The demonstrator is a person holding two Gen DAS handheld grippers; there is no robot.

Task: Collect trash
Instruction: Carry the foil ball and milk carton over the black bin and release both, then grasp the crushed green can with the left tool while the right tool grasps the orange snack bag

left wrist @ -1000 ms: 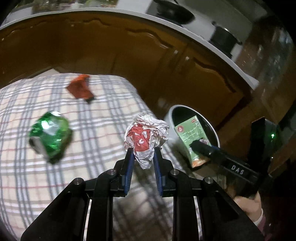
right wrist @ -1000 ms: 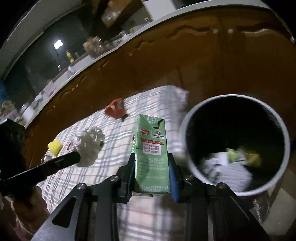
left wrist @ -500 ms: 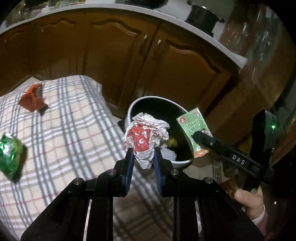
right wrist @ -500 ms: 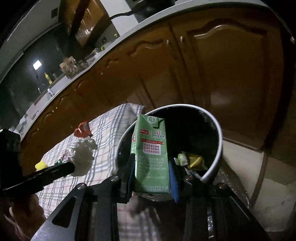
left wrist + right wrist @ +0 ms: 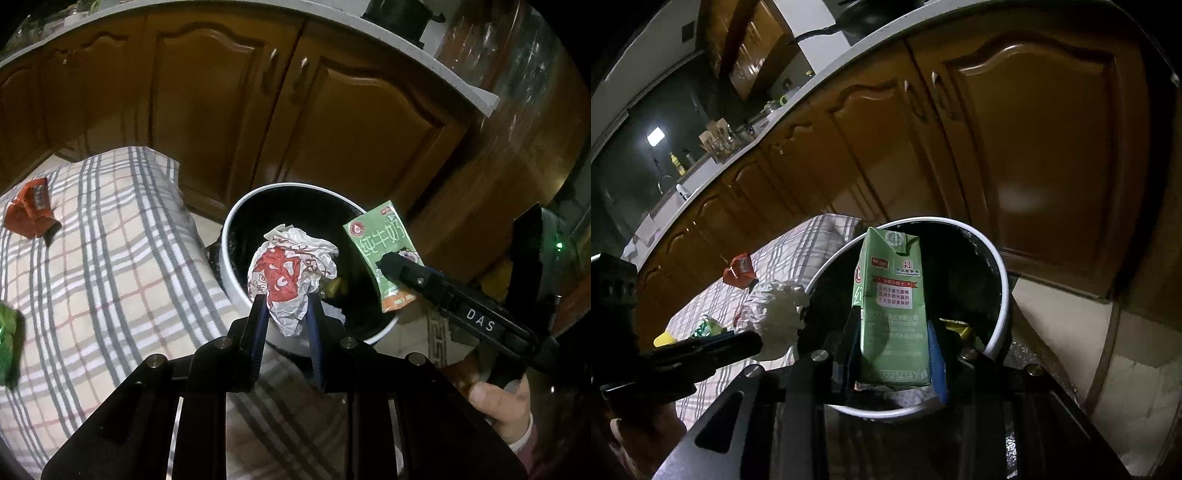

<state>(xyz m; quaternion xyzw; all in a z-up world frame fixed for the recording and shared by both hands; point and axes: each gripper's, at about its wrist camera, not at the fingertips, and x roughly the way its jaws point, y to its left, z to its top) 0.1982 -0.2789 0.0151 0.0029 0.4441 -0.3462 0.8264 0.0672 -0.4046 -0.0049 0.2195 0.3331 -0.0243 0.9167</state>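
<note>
My left gripper (image 5: 286,314) is shut on a crumpled white-and-red paper wrapper (image 5: 291,273), held over the near rim of a white-rimmed black trash bin (image 5: 232,280). My right gripper (image 5: 894,350) is shut on a green milk carton (image 5: 892,306), upright above the same bin (image 5: 1001,295). From the left wrist view the carton (image 5: 384,251) hangs over the bin's right rim in the right gripper (image 5: 397,267). From the right wrist view the wrapper (image 5: 779,317) sits at the bin's left edge in the left gripper (image 5: 764,339). Trash lies at the bin's bottom.
A plaid cloth (image 5: 110,277) covers the surface left of the bin, bearing a red wrapper (image 5: 31,210) and a green wrapper (image 5: 7,332). Brown cabinet doors (image 5: 332,122) stand close behind the bin. A hand (image 5: 498,410) holds the right gripper. A yellow item (image 5: 663,338) lies on the cloth.
Both grippers have moved from over the plaid cloth to over the bin, still holding their items. The bin now sits centred under them and the cloth trash has slid left.
</note>
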